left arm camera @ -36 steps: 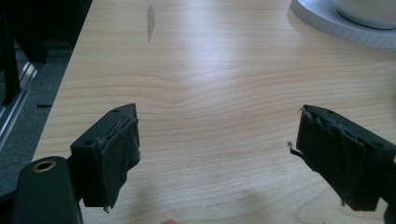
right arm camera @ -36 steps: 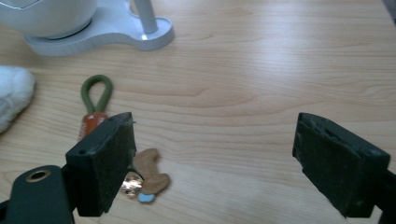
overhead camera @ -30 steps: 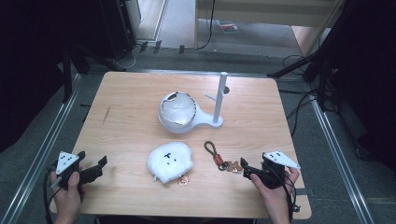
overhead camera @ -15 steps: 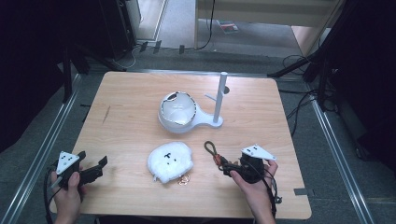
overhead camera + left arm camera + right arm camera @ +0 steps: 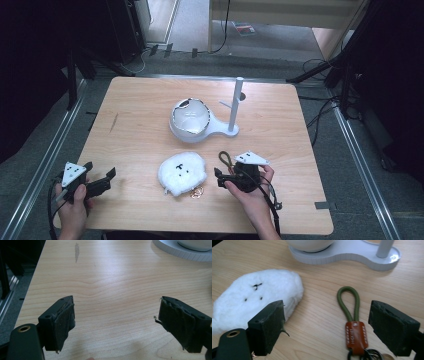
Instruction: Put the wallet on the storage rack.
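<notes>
A keychain with an olive-green cord loop (image 5: 349,303) and a brown leather tab (image 5: 355,336) lies flat on the wooden table (image 5: 140,110); the cord loop (image 5: 226,159) shows just above my right hand. My right gripper (image 5: 329,327) is open, its jaws low on either side of the tab, touching nothing. My right gripper (image 5: 218,178) points left toward a white fluffy plush (image 5: 182,172). The plush (image 5: 254,297) has small black face marks and lies behind the left jaw. My left gripper (image 5: 97,171) rests at the near left corner. My left gripper (image 5: 117,325) is open over bare wood.
A white stand (image 5: 220,131) holds a cracked white bowl (image 5: 190,120) and an upright pole (image 5: 235,102) at the table's middle. Its base (image 5: 344,252) lies beyond the keychain, and its edge (image 5: 182,252) shows far ahead. A small gold ring (image 5: 196,191) lies by the plush.
My right gripper has moved left from the table's right side to straddle the keychain's tab. The left gripper has stayed put.
</notes>
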A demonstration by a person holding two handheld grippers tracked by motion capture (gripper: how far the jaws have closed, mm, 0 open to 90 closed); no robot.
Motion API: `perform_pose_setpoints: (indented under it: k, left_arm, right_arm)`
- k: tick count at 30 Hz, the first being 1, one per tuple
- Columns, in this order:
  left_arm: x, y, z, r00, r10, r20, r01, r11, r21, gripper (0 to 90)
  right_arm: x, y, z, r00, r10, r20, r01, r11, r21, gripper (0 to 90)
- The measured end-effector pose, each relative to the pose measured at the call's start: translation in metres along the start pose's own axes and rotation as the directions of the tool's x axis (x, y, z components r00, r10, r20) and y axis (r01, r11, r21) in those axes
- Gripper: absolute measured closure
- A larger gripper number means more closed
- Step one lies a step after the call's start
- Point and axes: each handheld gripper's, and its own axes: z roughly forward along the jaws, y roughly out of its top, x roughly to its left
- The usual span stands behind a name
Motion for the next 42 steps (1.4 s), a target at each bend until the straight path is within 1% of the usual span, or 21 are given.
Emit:
perform_pose_setpoints:
  k: [2, 5, 6, 8, 9, 18, 24, 25, 28, 32, 35, 42]
  left_arm:
    - [0.0, 0.0, 0.0, 1.0, 0.001, 0.001, -0.001, 1.0, -0.001, 14.3]
    - [0.0, 0.0, 0.0, 1.0, 0.002, 0.002, -0.002, 1.0, -0.001, 14.3]
    - [0.0, 0.0, 0.0, 1.0, 0.004, 0.002, -0.004, 1.0, -0.001, 14.3]
    - [-0.001, 0.0, 0.0, 1.0, 0.006, 0.002, -0.006, 1.0, -0.001, 14.3]
    - [-0.001, 0.0, 0.0, 1.0, 0.007, 0.002, -0.007, 1.0, -0.002, 14.3]
    - [-0.001, 0.0, 0.001, 0.9999, 0.012, 0.006, -0.012, 0.9999, 0.004, 14.4]
    - [-0.001, 0.0, 0.001, 0.9998, 0.019, 0.008, -0.019, 0.9998, 0.004, 14.5]
    - [-0.002, 0.0, 0.001, 0.9998, 0.019, 0.008, -0.019, 0.9998, 0.005, 14.5]
    - [-0.002, 0.0, 0.001, 0.9997, 0.021, 0.009, -0.022, 0.9998, 0.005, 14.5]
    - [-0.002, 0.0, 0.001, 0.9997, 0.023, 0.009, -0.023, 0.9997, 0.006, 14.5]
    - [-0.002, 0.0, 0.001, 0.9997, 0.024, 0.011, -0.024, 0.9997, 0.008, 14.5]
    - [-0.002, 0.0, 0.001, 0.9995, 0.028, 0.012, -0.028, 0.9995, 0.011, 14.5]
  right_arm:
    - [0.007, 0.002, 0.006, 0.9999, -0.008, -0.013, 0.008, 1.0, 0.01, 14.0]
    - [0.01, 0.003, 0.01, 0.9997, -0.012, -0.02, 0.012, 1.0, 0.013, 14.1]
    - [0.014, 0.004, 0.014, 0.9995, -0.013, -0.028, 0.013, 1.0, 0.019, 14.6]
    - [0.015, 0.004, 0.016, 0.9995, -0.01, -0.031, 0.01, 1.0, 0.02, 15.0]
    - [0.018, 0.005, 0.019, 0.9989, -0.018, -0.042, 0.019, 1.0, 0.024, 15.9]
    - [0.031, 0.006, 0.035, 0.997, -0.02, -0.075, 0.024, 0.998, 0.052, 17.8]
    - [0.035, 0.006, 0.043, 0.9966, -0.014, -0.082, 0.02, 0.997, 0.069, 17.8]
    - [0.037, 0.006, 0.046, 0.9959, -0.014, -0.09, 0.022, 0.996, 0.081, 17.8]
    - [0.04, 0.005, 0.05, 0.9957, -0.015, -0.092, 0.023, 0.995, 0.096, 17.7]
    - [0.041, 0.004, 0.054, 0.9956, -0.015, -0.092, 0.025, 0.994, 0.106, 17.7]
    - [0.042, 0.002, 0.059, 0.9946, -0.012, -0.103, 0.024, 0.992, 0.12, 17.7]
    - [0.046, 0.001, 0.064, 0.993, -0.021, -0.116, 0.036, 0.991, 0.129, 17.5]
